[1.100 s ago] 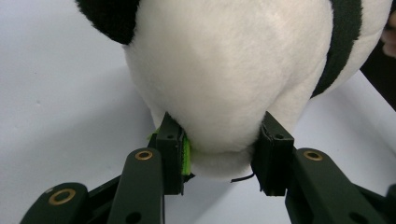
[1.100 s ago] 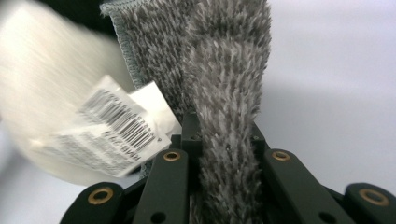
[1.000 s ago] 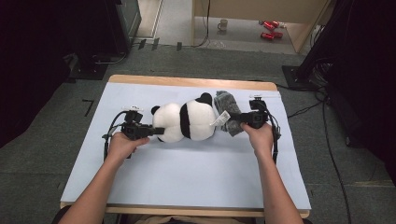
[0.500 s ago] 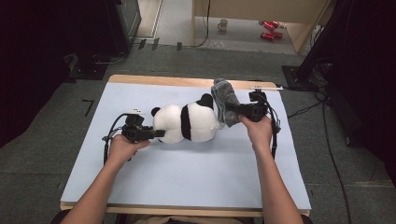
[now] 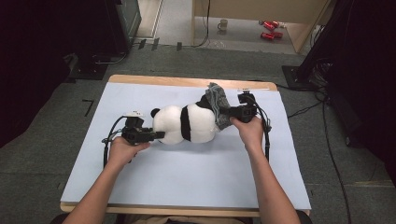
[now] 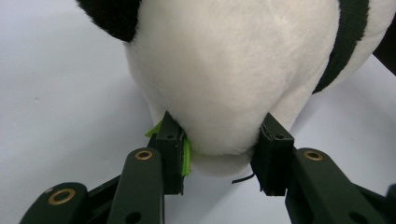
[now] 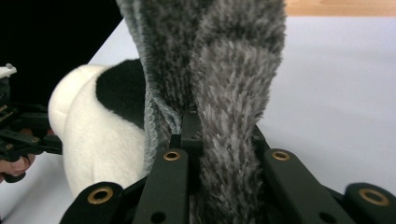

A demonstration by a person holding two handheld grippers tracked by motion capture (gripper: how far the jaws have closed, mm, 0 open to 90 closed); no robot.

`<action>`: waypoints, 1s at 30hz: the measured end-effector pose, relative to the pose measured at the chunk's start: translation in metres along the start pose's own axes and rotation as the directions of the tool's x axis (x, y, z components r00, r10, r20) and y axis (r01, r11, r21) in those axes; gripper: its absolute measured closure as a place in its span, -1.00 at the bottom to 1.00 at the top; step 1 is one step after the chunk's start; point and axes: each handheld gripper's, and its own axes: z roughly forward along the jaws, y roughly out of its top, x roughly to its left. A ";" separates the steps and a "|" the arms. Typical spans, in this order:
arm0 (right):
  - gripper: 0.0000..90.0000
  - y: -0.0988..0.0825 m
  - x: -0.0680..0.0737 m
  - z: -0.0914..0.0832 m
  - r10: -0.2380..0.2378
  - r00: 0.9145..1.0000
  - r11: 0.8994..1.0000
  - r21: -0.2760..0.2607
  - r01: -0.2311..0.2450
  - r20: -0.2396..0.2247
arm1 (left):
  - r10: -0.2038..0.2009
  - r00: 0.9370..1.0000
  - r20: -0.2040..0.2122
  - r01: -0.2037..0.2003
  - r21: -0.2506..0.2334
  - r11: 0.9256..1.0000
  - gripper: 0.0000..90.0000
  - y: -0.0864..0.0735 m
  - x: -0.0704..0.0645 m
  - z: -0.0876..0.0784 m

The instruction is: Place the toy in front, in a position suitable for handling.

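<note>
Two tools are on the job at once. Left tool (image 5: 156, 135) has its jaws clamped on the white rear end of the plush panda (image 5: 187, 123), the pads pressing into the soft fur on either side, as the left gripper view shows up close, with a strip of green at the inner edge of one pad. Right tool (image 5: 229, 113) is pinched tight on a grey fuzzy garment (image 5: 217, 100), the fabric bunched between its jaws and rising up ahead of them in the right gripper view, ribbed knit on one face and shaggy pile on the other. That grey piece sits at the panda's head end, draped against the black ear and shoulder. Panda itself lies on its side across the middle of the surface (image 5: 187, 177), rear toward the left hand (image 5: 122, 151), head toward the right hand (image 5: 247, 133), black band around its middle. Pale blue sheet covers the surface, with a wooden edge showing at the far side. Beyond it, on the floor, stand a mug (image 5: 223, 24) and some red items (image 5: 268, 30).
</note>
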 end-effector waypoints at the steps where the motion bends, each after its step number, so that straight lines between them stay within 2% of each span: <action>1: 0.74 -0.002 -0.001 0.002 0.000 1.000 1.000 0.003 0.000 -0.001 | -0.003 1.000 0.001 0.003 0.000 1.000 0.35 0.000 0.000 0.000; 4: 0.74 -0.006 -0.002 0.004 0.004 1.000 1.000 0.012 -0.004 0.008 | -0.011 1.000 0.002 0.011 -0.001 1.000 0.34 0.000 0.001 0.001; 7: 0.74 -0.013 -0.006 0.010 0.011 0.999 0.999 0.049 -0.013 0.033 | -0.025 1.000 0.003 0.025 -0.004 1.000 0.34 0.001 0.002 0.001; 10: 0.74 -0.019 -0.010 0.015 0.032 0.999 0.996 0.081 -0.035 0.039 | -0.028 1.000 0.004 0.028 0.001 1.000 0.34 0.002 0.003 0.001; 14: 0.75 -0.026 -0.010 0.025 0.017 0.997 0.990 0.136 -0.027 0.073 | -0.047 0.999 0.014 0.047 -0.001 0.999 0.33 0.002 0.006 0.002; 19: 0.74 -0.035 -0.013 0.031 0.023 0.996 0.986 0.163 -0.037 0.084 | -0.079 0.996 0.035 0.079 -0.009 0.997 0.33 0.003 0.010 0.002; 22: 0.74 -0.038 -0.013 0.032 0.000 0.994 0.983 0.183 -0.019 0.107 | -0.087 0.995 0.042 0.088 -0.008 0.996 0.33 0.004 0.012 0.003; 27: 0.74 -0.046 -0.015 0.036 -0.023 0.988 0.973 0.230 -0.014 0.154 | -0.114 0.992 0.050 0.114 0.001 0.993 0.32 0.008 0.014 0.003; 30: 0.74 -0.050 -0.018 0.037 -0.032 0.982 0.961 0.276 -0.020 0.185 | -0.126 0.990 0.057 0.126 0.006 0.992 0.32 0.009 0.017 0.004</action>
